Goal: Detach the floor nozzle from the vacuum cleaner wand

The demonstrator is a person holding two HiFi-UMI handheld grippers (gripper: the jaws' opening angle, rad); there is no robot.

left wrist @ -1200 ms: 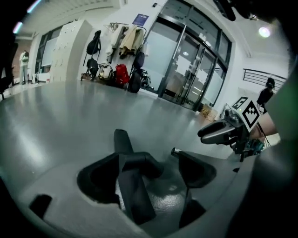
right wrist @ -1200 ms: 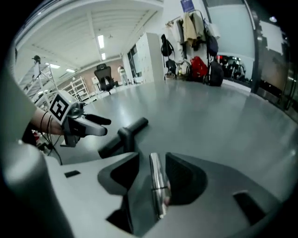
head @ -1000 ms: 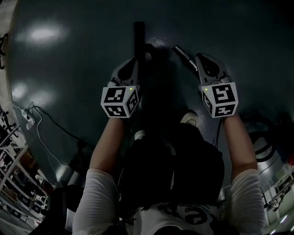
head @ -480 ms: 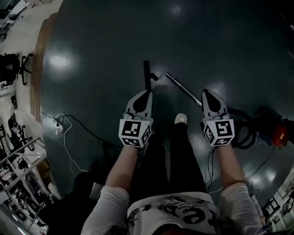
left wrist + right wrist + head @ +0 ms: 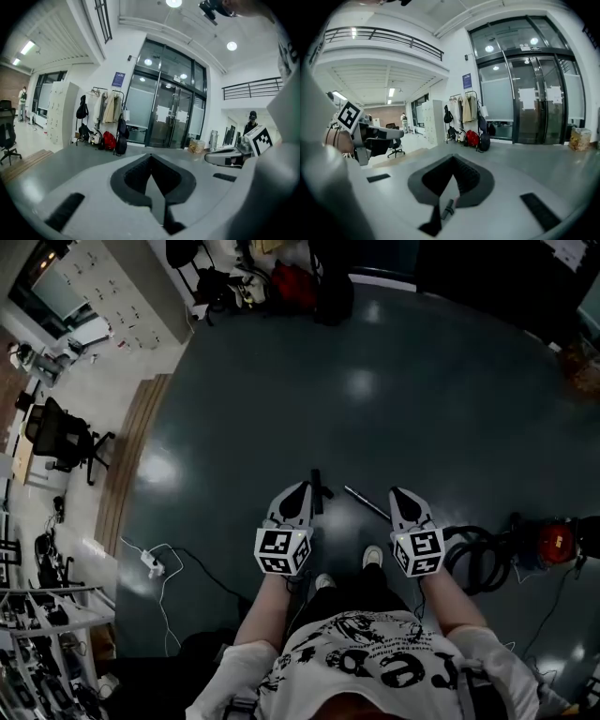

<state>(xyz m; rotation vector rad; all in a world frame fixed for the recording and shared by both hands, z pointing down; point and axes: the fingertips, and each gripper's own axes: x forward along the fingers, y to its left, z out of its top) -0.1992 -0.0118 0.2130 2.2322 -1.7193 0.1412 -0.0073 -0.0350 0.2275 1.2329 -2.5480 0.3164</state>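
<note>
In the head view the dark floor nozzle (image 5: 317, 490) lies on the dark floor just beyond my left gripper (image 5: 301, 487). The metal wand (image 5: 363, 502) lies beside it, apart from it, running toward my right gripper (image 5: 399, 493). Both grippers are held up in front of the person's waist, well above the floor, shut and empty. In the left gripper view the jaws (image 5: 151, 160) meet with nothing between them. The right gripper view shows the same for its jaws (image 5: 453, 163). Each gripper sees the other at its side: the right gripper (image 5: 233, 157), the left gripper (image 5: 371, 136).
The red vacuum body (image 5: 555, 542) and coiled black hose (image 5: 473, 561) lie at the right. A white power strip with cable (image 5: 150, 563) lies at the left. An office chair (image 5: 58, 439) and bags (image 5: 108, 140) by the glass doors stand further off. A person (image 5: 253, 123) stands far away.
The person has straightened up from a crouch. Both grippers have risen away from the floor, still shut, and the nozzle and wand now look small and far below.
</note>
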